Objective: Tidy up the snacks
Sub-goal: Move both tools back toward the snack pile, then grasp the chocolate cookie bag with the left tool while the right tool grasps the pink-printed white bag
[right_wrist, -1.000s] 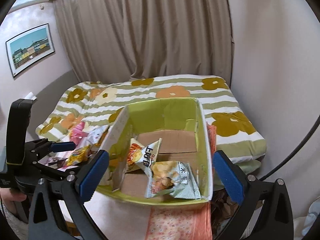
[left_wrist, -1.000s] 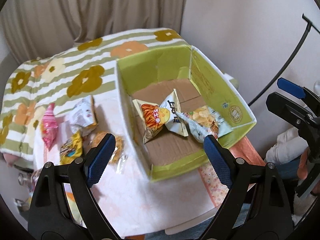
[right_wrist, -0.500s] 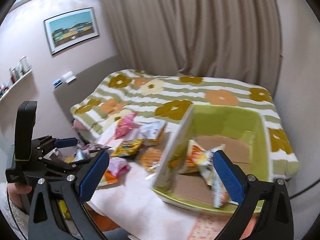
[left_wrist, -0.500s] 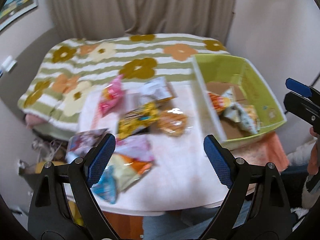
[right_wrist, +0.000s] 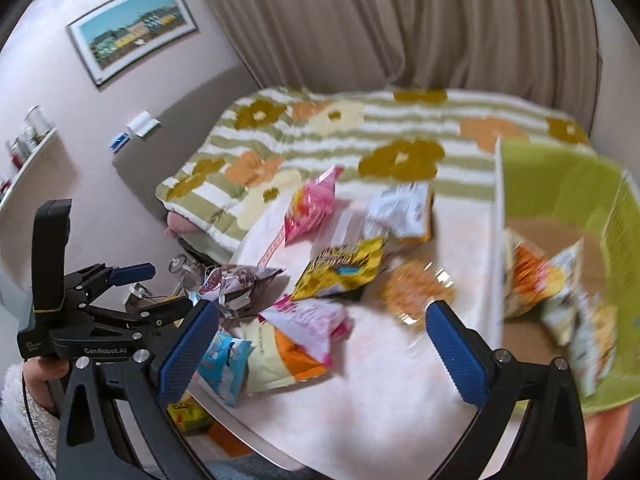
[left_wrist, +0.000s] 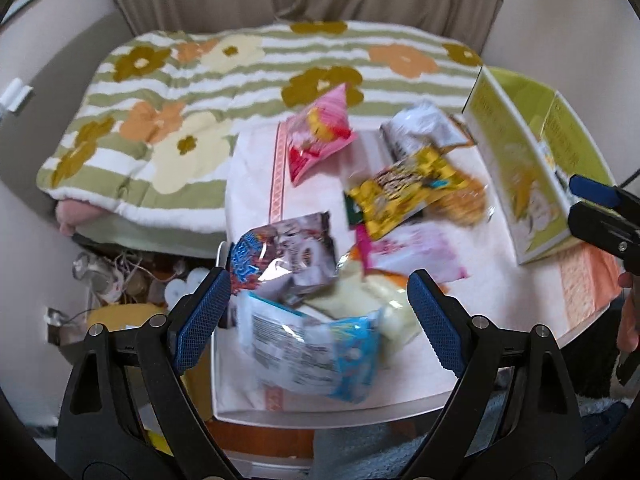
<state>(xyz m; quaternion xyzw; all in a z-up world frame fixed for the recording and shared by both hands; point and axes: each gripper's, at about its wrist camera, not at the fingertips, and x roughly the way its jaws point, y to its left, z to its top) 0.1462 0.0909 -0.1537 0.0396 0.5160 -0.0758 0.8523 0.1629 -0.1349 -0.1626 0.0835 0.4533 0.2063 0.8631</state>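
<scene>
Left wrist view: the blue-and-white snack packet is framed at the table's near-left corner, directly between the left gripper's wide-open, empty jaws, its long axis crosswise. The right gripper, likewise spread and empty, is seen farther off.

both wrist views angled down over the table, left view nearer, both showing the snack packets

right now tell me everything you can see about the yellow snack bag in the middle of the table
The yellow snack bag is a crinkly foil-look packet, bright yellow with dark print and a small blue patch. It lies flat and sealed on the white table, tilted diagonally. One end overlaps a clear bag of orange snacks, the silver packet sits just behind it, and its near end rests over a pale pink packet. Neither gripper touches it.
</scene>
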